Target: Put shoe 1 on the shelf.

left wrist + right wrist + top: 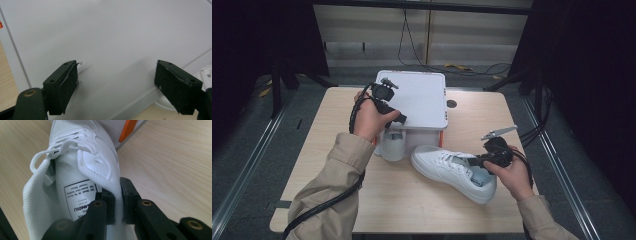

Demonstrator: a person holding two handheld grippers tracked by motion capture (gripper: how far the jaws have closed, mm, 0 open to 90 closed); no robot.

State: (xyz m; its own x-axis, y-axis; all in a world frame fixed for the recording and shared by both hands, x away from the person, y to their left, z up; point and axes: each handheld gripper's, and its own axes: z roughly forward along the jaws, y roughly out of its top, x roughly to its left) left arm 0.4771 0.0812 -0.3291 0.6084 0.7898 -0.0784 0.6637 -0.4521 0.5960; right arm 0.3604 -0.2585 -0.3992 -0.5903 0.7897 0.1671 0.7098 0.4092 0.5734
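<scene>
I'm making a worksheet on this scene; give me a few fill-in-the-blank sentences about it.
1. The right gripper is shut on the collar of a white ____.
2. The left gripper has its jaws ____ over the white box.
3. The box has ____ clips on its side.
4. A second shoe stands ____ the box.

Missing words: shoe; open; orange; against

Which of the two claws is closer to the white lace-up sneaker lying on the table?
The right claw: it is clamped on the collar of the white lace-up sneaker. The left claw is open over the white plastic box, apart from that sneaker.
</scene>
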